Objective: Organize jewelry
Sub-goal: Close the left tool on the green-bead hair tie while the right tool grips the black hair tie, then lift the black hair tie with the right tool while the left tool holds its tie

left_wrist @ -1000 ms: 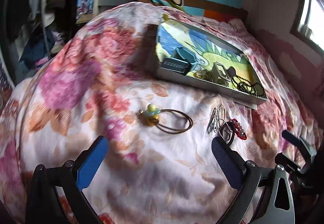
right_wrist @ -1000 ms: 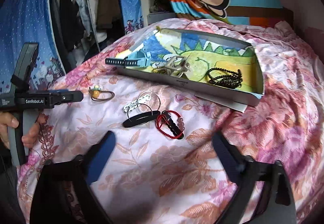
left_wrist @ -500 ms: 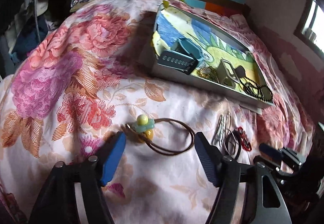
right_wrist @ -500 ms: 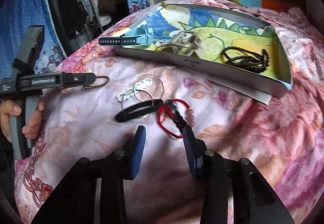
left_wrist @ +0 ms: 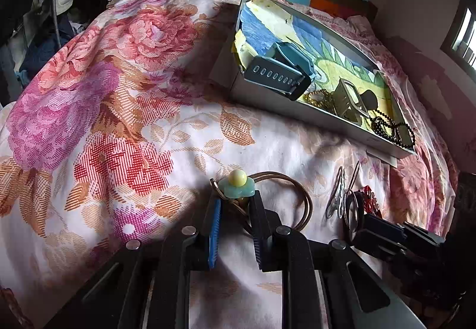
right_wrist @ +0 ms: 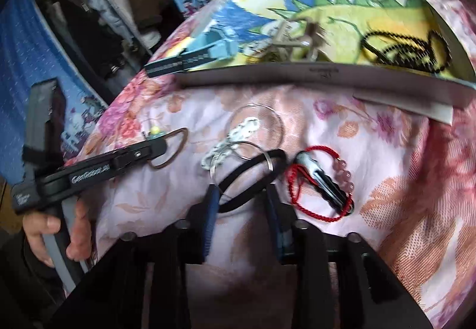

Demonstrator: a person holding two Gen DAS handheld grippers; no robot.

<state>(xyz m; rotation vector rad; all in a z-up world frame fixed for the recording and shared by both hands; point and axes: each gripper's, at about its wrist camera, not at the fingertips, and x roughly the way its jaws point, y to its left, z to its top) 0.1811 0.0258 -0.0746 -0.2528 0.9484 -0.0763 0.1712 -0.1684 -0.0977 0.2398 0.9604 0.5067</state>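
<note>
Two grabs going at once here. Both sets of jaws have just been closing, and a second ago they stood wide with nothing between them, well short of the pile.

The left gripper [left_wrist: 233, 205] now sits low centre of the left wrist view, pinched on the brown hair tie [left_wrist: 285, 198] right under its yellow-and-teal charm [left_wrist: 238, 185]. The band loop trails off to the right of the fingers, so its long axis runs roughly left-right across the frame, charm end at the jaws.

The right gripper [right_wrist: 242, 198] is narrowed around the black hair clip [right_wrist: 253, 177] at lower centre of the right wrist view. The frame is blurry, so I can't tell if the pads actually press on it yet (a thin silver hoop [right_wrist: 241, 161] overlaps the clip too and may get caught). The clip's long axis slants from lower left up to upper right.

The red cord bracelet [right_wrist: 315, 180] lies just right of the clip, untouched. The box [right_wrist: 327, 73] in the upper half already holds a watch [right_wrist: 202, 54] and a black bead chain [right_wrist: 407, 49], so my guess is both pieces get lifted there next.
</note>
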